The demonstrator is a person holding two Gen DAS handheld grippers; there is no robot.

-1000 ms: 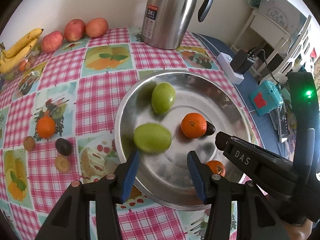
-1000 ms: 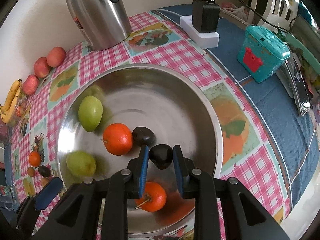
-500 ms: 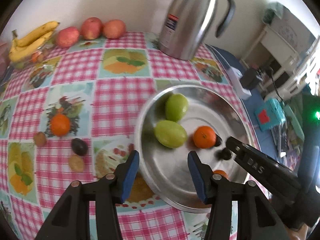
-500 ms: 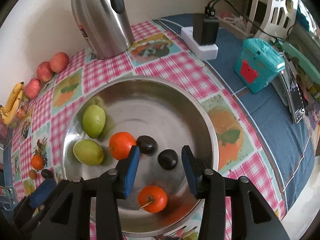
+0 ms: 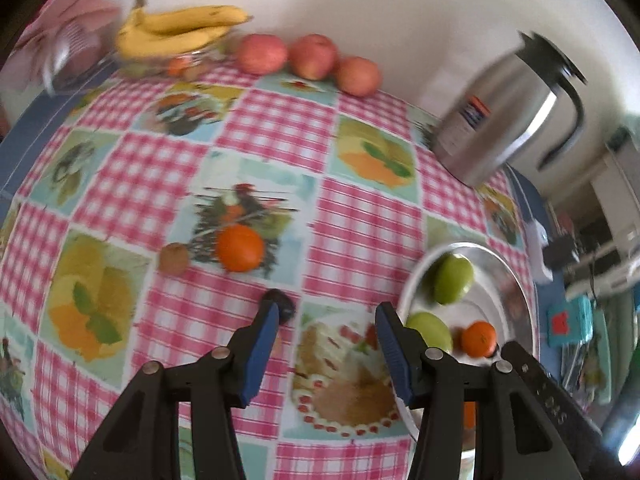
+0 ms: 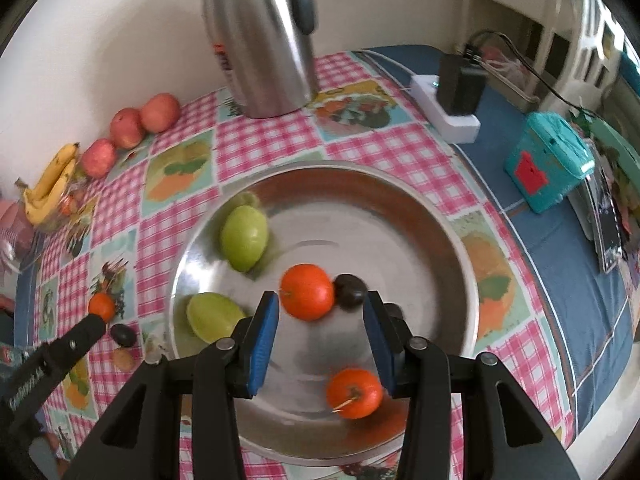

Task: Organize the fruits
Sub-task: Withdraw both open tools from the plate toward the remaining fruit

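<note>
My right gripper (image 6: 320,332) has just let go of the dark fruit; its jaws now stand apart and empty above the metal bowl (image 6: 456,264). My left gripper (image 5: 326,338), half open and empty, points down beside the dark plum (image 5: 282,306) on the tablecloth (image 5: 352,224).

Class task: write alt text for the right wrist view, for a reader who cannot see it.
An open, empty right claw hovers over a round steel basin on a pink checked tablecloth. The basin holds two green fruits, two orange tangerines and a dark round fruit. A steel jug stands behind.
</note>
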